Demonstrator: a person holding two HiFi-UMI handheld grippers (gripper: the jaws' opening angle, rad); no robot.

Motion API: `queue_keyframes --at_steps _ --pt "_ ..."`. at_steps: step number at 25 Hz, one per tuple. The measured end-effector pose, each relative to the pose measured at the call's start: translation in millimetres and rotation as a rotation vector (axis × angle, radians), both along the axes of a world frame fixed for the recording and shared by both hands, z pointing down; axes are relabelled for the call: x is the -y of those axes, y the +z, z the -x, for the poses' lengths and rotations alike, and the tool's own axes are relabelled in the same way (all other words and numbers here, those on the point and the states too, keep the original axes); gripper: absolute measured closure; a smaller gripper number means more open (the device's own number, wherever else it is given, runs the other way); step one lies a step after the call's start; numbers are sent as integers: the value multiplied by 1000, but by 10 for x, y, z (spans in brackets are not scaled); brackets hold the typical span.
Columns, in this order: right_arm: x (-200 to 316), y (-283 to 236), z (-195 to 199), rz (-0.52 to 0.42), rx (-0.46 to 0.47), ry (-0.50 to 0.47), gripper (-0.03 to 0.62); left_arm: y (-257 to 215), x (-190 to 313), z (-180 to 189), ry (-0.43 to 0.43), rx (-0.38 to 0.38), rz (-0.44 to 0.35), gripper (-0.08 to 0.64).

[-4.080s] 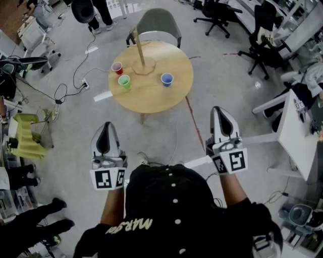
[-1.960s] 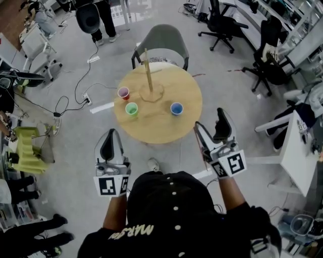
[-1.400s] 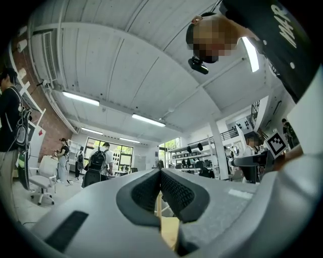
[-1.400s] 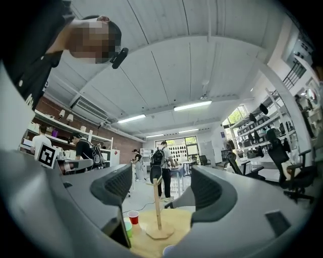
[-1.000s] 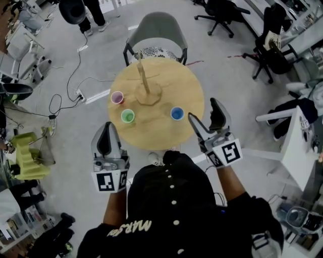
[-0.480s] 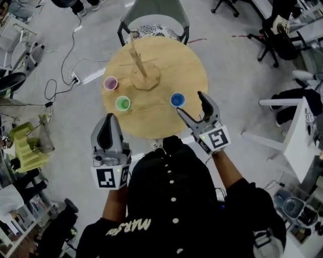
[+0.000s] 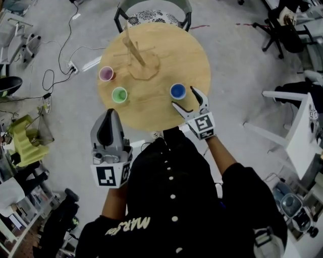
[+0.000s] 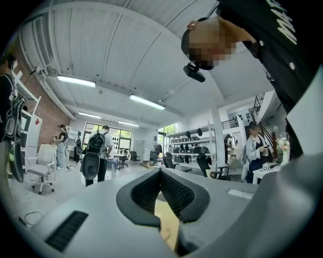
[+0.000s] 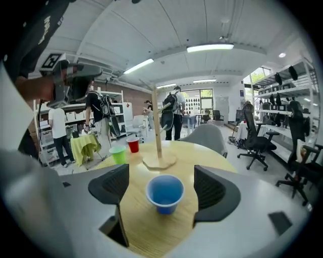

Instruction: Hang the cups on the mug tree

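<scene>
A blue cup [image 7: 177,91] stands upright on the round wooden table [image 7: 197,55], near its front right. My right gripper [image 7: 185,100] is right at it, jaws opening wide. In the right gripper view the blue cup [image 9: 165,194] stands just ahead in the gap, touching neither pad [image 9: 212,187]. The wooden mug tree [image 7: 136,54] rises at the table's far side, with no cup on it. A green cup [image 7: 119,94] and a pink-red cup [image 7: 106,74] stand at the left. My left gripper [image 7: 109,132] hangs shut and empty by the table's front edge.
A grey chair [image 7: 151,7] stands behind the table. Cables and a power strip [image 7: 73,68] lie on the floor at the left. A white desk [image 7: 303,136] and office chairs [image 7: 282,30] are at the right. People [image 9: 174,118] stand in the room beyond.
The view has closed in on the table. My right gripper reached forward to the blue cup and its jaws spread wider. The left gripper stayed low and shut.
</scene>
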State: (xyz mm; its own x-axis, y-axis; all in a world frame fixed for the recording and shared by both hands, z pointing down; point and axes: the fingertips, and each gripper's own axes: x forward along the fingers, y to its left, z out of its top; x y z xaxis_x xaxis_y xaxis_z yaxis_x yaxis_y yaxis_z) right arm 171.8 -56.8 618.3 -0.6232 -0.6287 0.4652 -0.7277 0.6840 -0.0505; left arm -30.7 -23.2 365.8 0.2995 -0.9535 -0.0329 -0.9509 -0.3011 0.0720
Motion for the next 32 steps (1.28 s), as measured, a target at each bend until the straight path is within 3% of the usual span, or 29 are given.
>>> queue_keyframes --at_steps 7,16,18,20,32 --pt "11 625 -20 107 -73 27 198 41 14 -67 26 24 15 566" --pt "154 1062 68 127 -127 -7 196 133 82 -51 17 38 35 566" --pt "190 1059 84 118 -151 -11 215 150 99 -51 15 52 45 566" --pt "241 1000 89 97 -172 1 298 153 110 -31 11 70 50 566" --pt "541 727 28 25 -166 -9 308 -72 86 49 -40 39 -4 566"
